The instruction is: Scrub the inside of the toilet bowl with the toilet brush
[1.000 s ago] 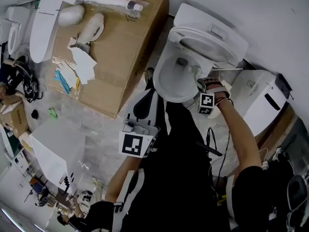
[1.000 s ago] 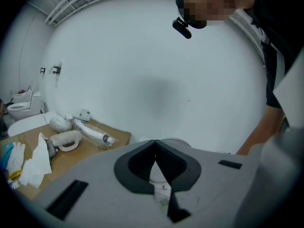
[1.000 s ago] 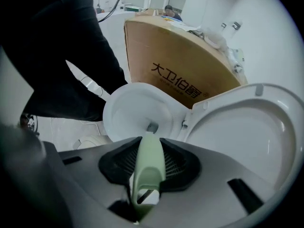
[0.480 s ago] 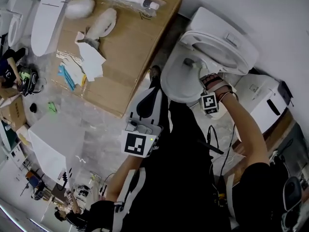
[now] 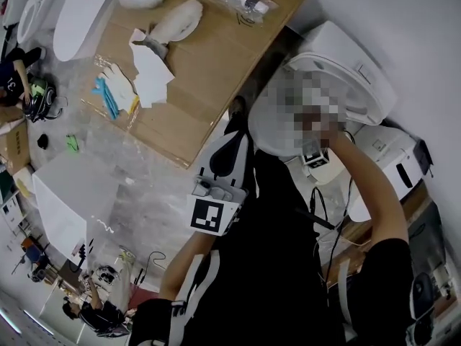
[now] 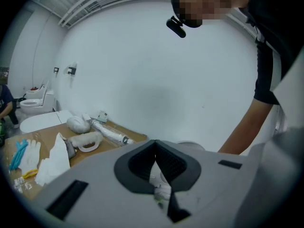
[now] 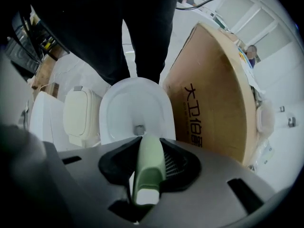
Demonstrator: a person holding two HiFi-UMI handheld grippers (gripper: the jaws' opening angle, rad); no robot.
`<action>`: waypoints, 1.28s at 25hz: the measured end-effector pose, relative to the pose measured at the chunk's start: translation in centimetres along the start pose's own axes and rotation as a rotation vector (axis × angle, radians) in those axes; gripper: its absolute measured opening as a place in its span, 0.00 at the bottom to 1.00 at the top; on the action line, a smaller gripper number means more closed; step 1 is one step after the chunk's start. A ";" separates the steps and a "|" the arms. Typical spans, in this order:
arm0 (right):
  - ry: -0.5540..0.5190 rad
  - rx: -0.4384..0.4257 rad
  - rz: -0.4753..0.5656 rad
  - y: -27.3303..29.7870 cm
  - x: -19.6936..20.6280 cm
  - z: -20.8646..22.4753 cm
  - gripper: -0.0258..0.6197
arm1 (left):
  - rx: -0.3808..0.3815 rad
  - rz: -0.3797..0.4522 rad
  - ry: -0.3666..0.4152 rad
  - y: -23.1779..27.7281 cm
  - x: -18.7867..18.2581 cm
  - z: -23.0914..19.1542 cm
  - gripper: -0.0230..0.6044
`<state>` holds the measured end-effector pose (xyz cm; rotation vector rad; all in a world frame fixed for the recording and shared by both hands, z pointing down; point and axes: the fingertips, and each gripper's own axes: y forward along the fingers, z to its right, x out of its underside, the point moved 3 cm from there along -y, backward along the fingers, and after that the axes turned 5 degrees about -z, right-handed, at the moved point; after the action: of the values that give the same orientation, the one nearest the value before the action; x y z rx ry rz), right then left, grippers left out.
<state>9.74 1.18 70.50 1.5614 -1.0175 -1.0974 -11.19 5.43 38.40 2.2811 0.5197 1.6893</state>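
Right gripper view: right claw [image 7: 148,152] clamps toilet brush [image 7: 150,172] above bowl [image 7: 135,107].

Grey marbled floor [image 5: 155,193] carrying toilet [image 5: 356,78] directly under right gripper [image 7: 149,167]; big flat cardboard box [image 5: 209,63] just left of it; white board [image 5: 72,200] farther left

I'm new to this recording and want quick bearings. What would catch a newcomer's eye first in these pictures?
The pale green brush handle clamped in the right tongs, aimed down into the white toilet bowl, fills the right gripper view. Beside the bowl lies a big cardboard box, its top strewn with white wrappings in the head view. The left tongs hang shut and empty, away from the bowl.
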 end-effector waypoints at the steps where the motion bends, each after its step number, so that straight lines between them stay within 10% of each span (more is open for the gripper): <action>1: -0.037 0.003 0.003 0.0 -0.3 0.4 0.23 | -0.009 0.003 -0.006 -0.3 0.1 -0.3 0.05; 12: -0.373 0.049 0.043 -1.8 -5.0 4.1 0.23 | -0.088 0.042 -0.064 -3.6 0.9 -3.1 0.05; 18: -0.305 0.031 0.043 -2.7 -6.4 4.1 0.23 | -0.082 0.039 -0.068 -4.4 1.2 -3.4 0.05; 25: 0.431 0.004 0.063 -3.7 -4.9 5.8 0.23 | -0.001 0.033 -0.020 -2.1 0.2 -2.4 0.05; 32: 1.716 -0.076 0.044 -3.0 3.5 2.2 0.23 | 0.139 0.006 0.056 2.4 -2.3 -0.1 0.05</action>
<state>8.84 -2.03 66.57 1.6602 0.1974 0.4187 -11.51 2.26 37.44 2.3374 0.6619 1.7758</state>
